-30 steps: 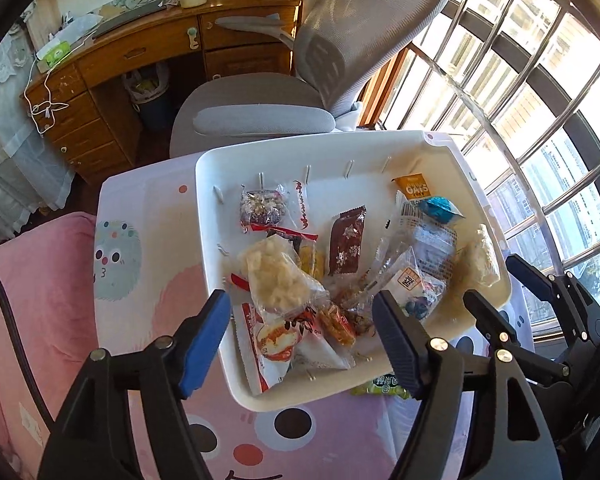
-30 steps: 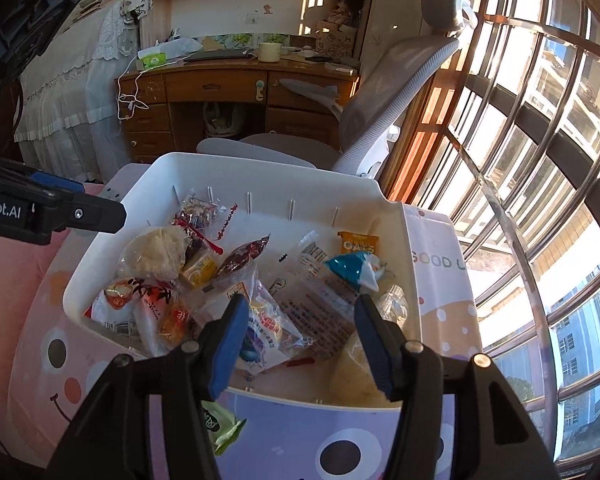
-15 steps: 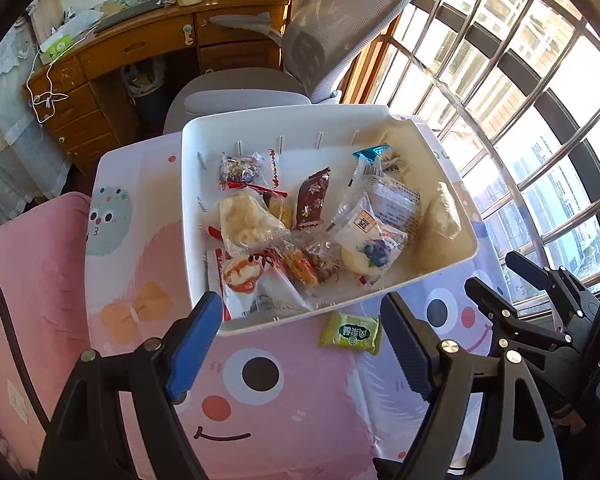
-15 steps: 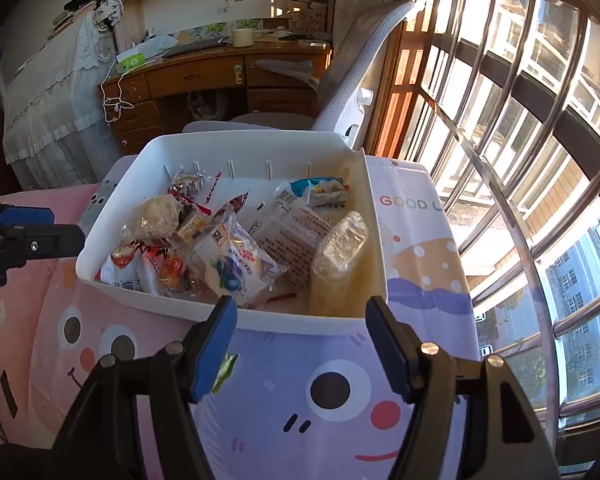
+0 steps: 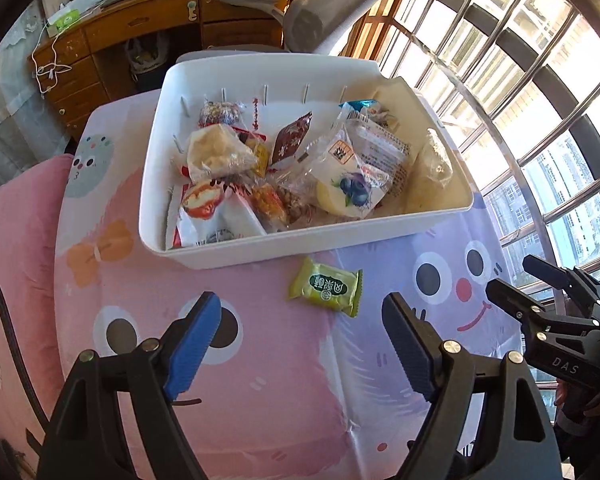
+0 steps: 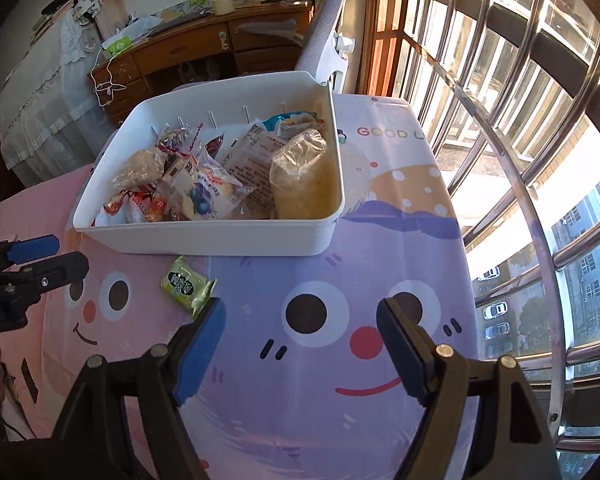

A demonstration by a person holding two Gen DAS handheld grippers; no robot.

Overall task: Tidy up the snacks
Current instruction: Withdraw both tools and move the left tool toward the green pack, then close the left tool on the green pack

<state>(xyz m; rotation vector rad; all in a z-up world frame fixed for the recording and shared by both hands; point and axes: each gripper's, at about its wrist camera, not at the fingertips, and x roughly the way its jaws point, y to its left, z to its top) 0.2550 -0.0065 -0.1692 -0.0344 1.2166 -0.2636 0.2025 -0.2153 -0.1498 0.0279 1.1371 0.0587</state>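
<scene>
White bin [image 5: 260, 246] holds nearly every snack — only the green packet [image 5: 326, 286] is left out, and your grippers [image 5: 300, 340] [image 6: 300, 344], just widened, hold nothing.

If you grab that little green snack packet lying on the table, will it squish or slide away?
The green snack packet looks like a small sealed wrapper, so it is probably light and crinkly, giving a bit when pinched. It lies flat on the smooth printed tablecloth, so a nudge would likely slide it, not roll it. Its shiny film may be slippery.

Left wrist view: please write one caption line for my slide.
Open left gripper above a green snack packet lying outside the filled white bin on a cartoon tablecloth.
</scene>
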